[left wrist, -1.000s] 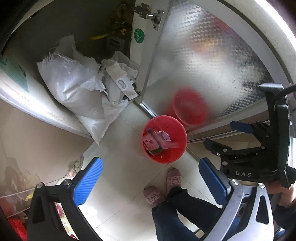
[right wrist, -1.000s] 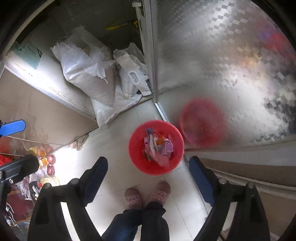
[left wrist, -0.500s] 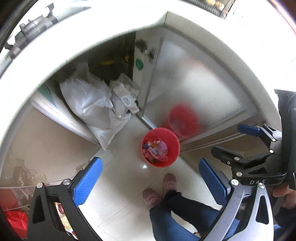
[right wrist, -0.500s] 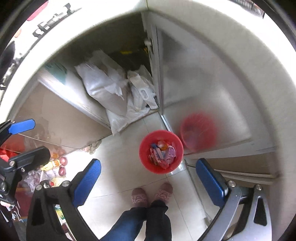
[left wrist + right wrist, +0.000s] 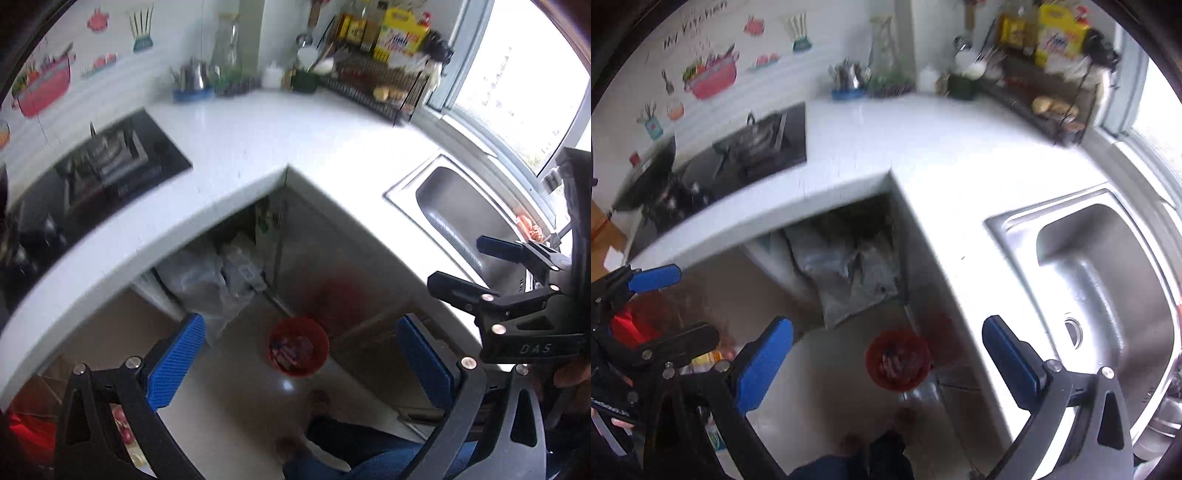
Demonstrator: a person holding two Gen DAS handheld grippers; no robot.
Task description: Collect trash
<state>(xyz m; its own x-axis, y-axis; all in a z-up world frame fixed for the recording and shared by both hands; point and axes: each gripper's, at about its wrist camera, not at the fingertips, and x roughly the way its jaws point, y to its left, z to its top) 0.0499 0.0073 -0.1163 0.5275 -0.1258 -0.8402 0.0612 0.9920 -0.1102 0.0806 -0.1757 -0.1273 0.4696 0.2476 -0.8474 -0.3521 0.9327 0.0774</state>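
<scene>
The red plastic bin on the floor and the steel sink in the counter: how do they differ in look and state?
The red plastic bin is round and stands loose on the tiled floor; the steel sink is roughly rectangular and built into the white counter. The bin holds wrappers and other trash; the sink basin looks empty in the right wrist view. Both are open-topped containers.

left gripper (image 5: 301, 363) jaws wide apart, high above the red bin (image 5: 298, 346) of trash.
</scene>
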